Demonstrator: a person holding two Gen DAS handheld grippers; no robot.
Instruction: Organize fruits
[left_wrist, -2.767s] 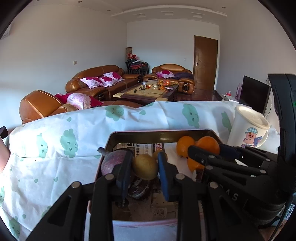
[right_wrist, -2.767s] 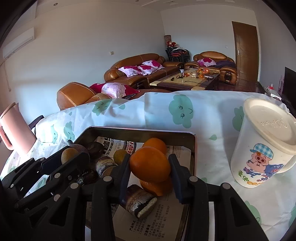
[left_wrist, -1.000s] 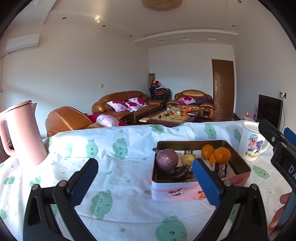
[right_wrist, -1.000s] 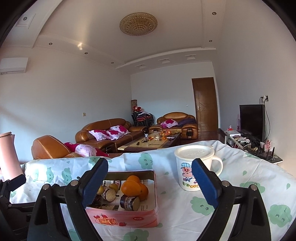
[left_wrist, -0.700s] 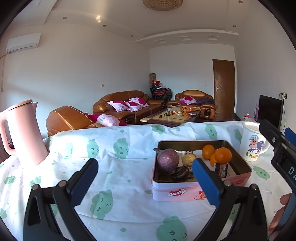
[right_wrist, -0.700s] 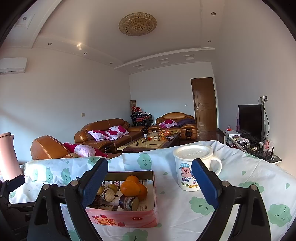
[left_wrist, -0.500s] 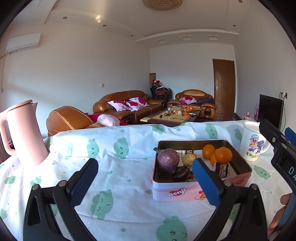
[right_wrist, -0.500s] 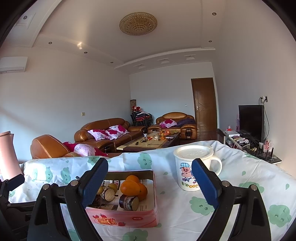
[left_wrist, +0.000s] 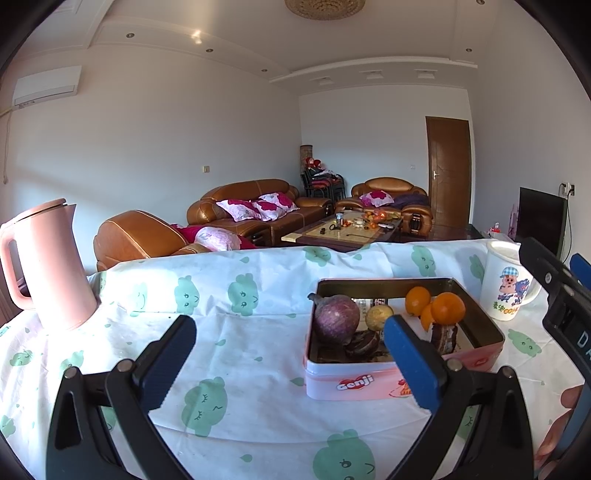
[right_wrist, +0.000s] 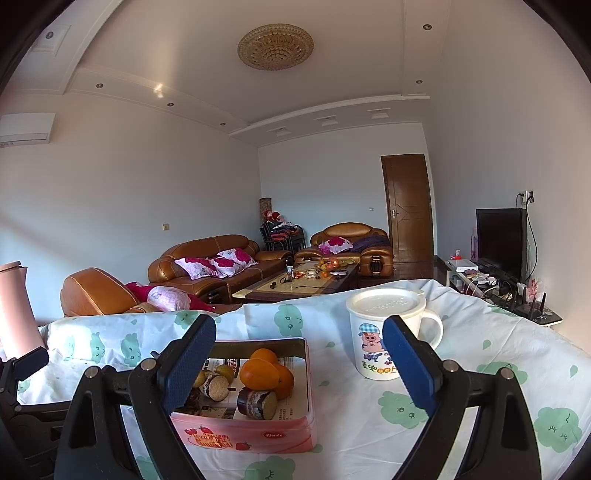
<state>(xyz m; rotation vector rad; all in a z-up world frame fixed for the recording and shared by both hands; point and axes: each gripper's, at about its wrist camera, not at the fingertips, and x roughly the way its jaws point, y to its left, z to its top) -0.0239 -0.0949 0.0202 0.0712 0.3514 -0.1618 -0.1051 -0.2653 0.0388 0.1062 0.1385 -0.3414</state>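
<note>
A pink tin box (left_wrist: 399, 380) (right_wrist: 243, 432) stands on the cloth-covered table, lined with newspaper. Inside it lie a purple round fruit (left_wrist: 336, 319), a yellowish fruit (left_wrist: 378, 318), three oranges (left_wrist: 447, 308) (right_wrist: 260, 373) and several dark cut pieces (right_wrist: 256, 404). My left gripper (left_wrist: 288, 360) hovers in front of the box, wide open and empty. My right gripper (right_wrist: 299, 363) is also wide open and empty, held back from the box with the mug behind its right finger. Part of the right gripper's body (left_wrist: 565, 306) shows at the right edge of the left wrist view.
A pink kettle (left_wrist: 44, 266) stands at the table's left. A white lidded mug with a pig cartoon (right_wrist: 384, 338) (left_wrist: 506, 284) stands right of the box. A person's fingers (left_wrist: 561, 424) show at lower right. Sofas, a coffee table and a TV lie beyond.
Over the last second nothing has moved. Earlier, both grippers were down in the box, the left around the yellowish fruit and the right around an orange; both have since drawn back, empty.
</note>
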